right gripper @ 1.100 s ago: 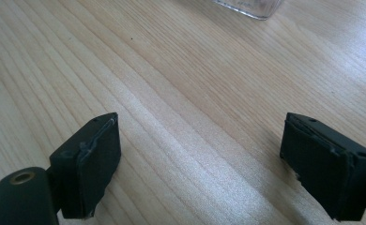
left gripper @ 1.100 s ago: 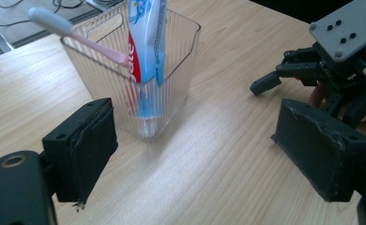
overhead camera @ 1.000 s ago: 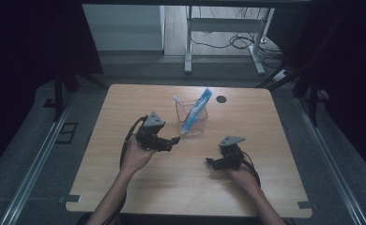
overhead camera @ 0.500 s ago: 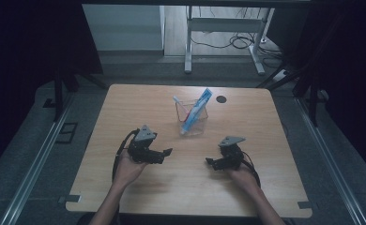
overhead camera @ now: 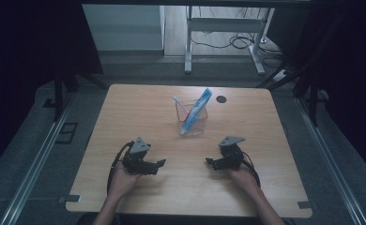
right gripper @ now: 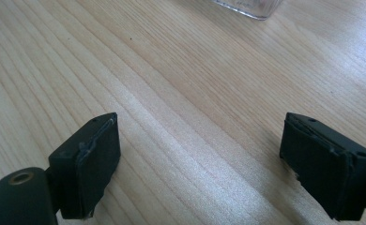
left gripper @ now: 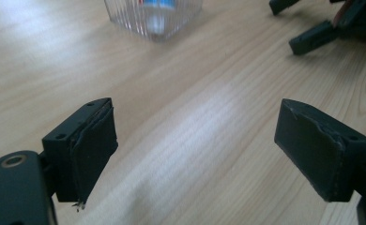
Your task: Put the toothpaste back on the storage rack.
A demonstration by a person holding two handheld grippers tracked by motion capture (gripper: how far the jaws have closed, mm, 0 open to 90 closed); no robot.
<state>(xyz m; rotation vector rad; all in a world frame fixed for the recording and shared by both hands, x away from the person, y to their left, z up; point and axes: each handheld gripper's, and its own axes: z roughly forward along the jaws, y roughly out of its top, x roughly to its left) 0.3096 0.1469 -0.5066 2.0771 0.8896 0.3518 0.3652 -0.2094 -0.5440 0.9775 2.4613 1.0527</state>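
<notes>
Both grippers rest on the table, near side of the clear cup.

The cup [overhead camera: 192, 118] stands mid-table [overhead camera: 125, 108], holding a blue tube [overhead camera: 197, 110] and a toothbrush [overhead camera: 180, 104]. The left gripper [overhead camera: 158, 164] and the right gripper [overhead camera: 209, 162] have their jaws apart and empty, bare wood lying between them and the cup; a black dot [overhead camera: 221, 99] lies behind it.

- Wooden table [overhead camera: 139, 108]: light woodgrain top, rounded corners, the reference for every entry below.
- Round black disc [overhead camera: 221, 99]: flat on the table, near its far edge, right of centre.
- Grey tabs [overhead camera: 64, 199]: one at each near corner of the table, the second at [overhead camera: 304, 205].
- White metal frame [overhead camera: 188, 42]: stands on the floor beyond the table's far edge.
- Black cables [overhead camera: 228, 43]: loose on the floor beyond the table, under that frame.
- Floor rails [overhead camera: 35, 168]: one along each side of the table, the other at [overhead camera: 331, 164].
- Dark curtains [overhead camera: 31, 42]: hung to the left and right of the table.
</notes>
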